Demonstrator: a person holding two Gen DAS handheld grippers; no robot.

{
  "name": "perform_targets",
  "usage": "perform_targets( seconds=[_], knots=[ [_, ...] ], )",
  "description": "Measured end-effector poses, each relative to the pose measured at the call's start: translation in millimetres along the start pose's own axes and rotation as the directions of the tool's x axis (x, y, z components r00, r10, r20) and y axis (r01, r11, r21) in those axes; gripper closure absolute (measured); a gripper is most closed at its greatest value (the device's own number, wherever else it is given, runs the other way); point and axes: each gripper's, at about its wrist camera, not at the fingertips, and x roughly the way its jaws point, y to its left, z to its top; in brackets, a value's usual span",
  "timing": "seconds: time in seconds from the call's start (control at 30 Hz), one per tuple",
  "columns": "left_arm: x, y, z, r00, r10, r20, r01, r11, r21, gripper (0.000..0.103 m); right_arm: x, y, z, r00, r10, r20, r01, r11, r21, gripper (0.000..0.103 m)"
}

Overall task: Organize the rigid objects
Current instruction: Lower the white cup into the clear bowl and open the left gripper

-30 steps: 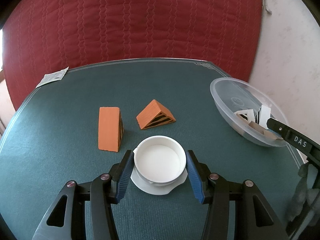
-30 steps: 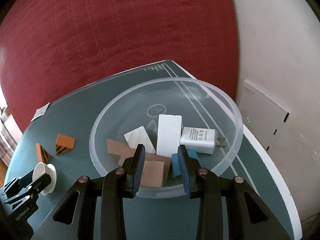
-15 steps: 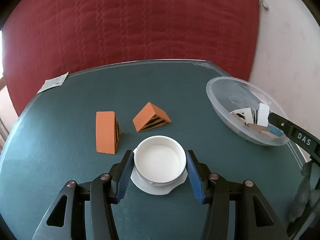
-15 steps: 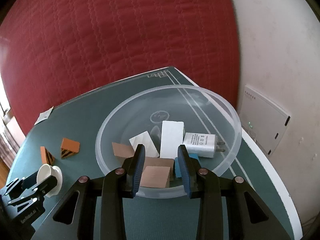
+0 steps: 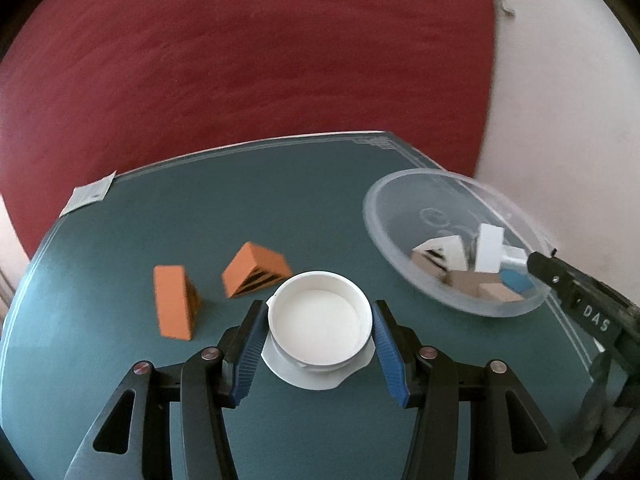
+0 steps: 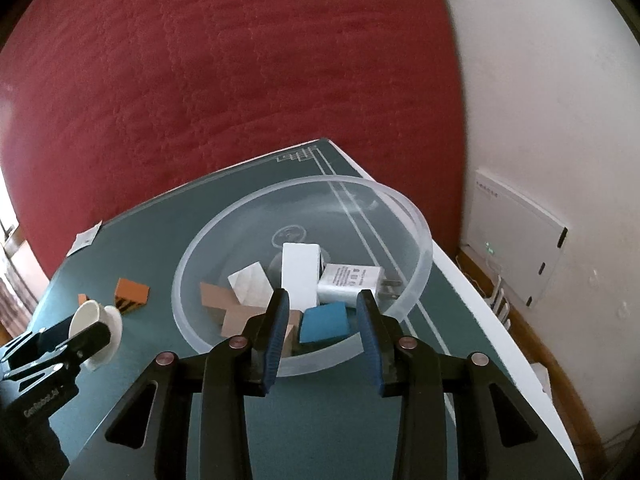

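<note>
My left gripper (image 5: 320, 318) is shut on a white round cup-shaped piece with a flat base (image 5: 319, 328) and holds it above the green table; it also shows in the right wrist view (image 6: 96, 320). Two orange wedge blocks (image 5: 175, 306) (image 5: 256, 269) lie on the table beyond it. My right gripper (image 6: 323, 312) is open and empty, hanging over the near rim of a clear plastic bowl (image 6: 416, 224). The bowl holds a blue block (image 6: 323, 322), a white charger (image 6: 349, 283), a white box (image 6: 301, 276) and brown and white blocks.
The green table (image 5: 280, 184) ends close behind the bowl and to its right. A paper slip (image 5: 89, 194) lies at the far left edge. A red quilted surface (image 5: 240, 60) stands behind the table. A white wall box (image 6: 516, 240) is at the right.
My left gripper has lifted the white piece and carried it toward the bowl. My right gripper has risen and pulled back; the bowl now sits smaller and further left in its view.
</note>
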Motion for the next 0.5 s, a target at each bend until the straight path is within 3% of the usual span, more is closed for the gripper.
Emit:
perform_targets(
  seconds=[0.5],
  knots=[
    [17.3, -55.0, 35.4, 0.995, -0.099, 0.015, 0.099, 0.994, 0.041, 0.048, -0.5, -2.2, -5.1, 1.000, -0.010, 0.015, 0.010, 1.000, 0.013, 0.066]
  ],
)
